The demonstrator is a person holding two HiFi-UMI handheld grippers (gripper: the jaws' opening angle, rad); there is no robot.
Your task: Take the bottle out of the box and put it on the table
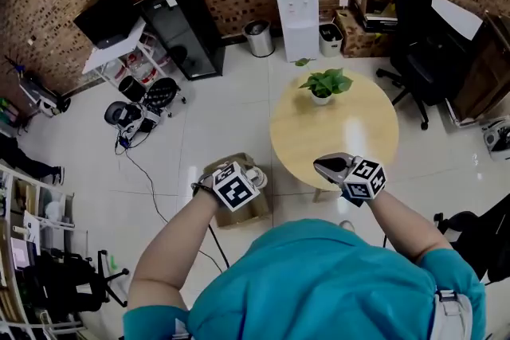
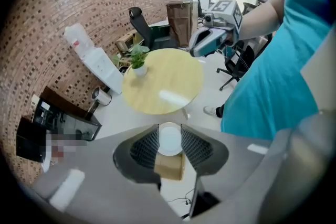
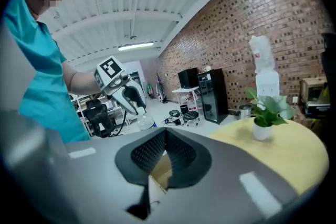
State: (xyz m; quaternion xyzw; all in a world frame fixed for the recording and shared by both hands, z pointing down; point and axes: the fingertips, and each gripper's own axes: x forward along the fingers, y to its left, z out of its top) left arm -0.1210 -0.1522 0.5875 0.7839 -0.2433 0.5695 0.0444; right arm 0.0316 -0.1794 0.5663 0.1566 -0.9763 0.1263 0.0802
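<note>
Left claw [image 2: 169,129] clamped on clear plastic bottle [image 2: 169,142] above brown cardboard box [image 1: 252,213], right claw [image 3: 166,132] closed, empty, beside round wooden counter [image 1: 343,131]

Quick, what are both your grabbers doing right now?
Left gripper: closed on the bottle.
Right gripper: closed, holding nothing.

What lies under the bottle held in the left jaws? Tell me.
The cardboard box, below the bottle. Its inside is hidden by the bottle and jaws.
</note>
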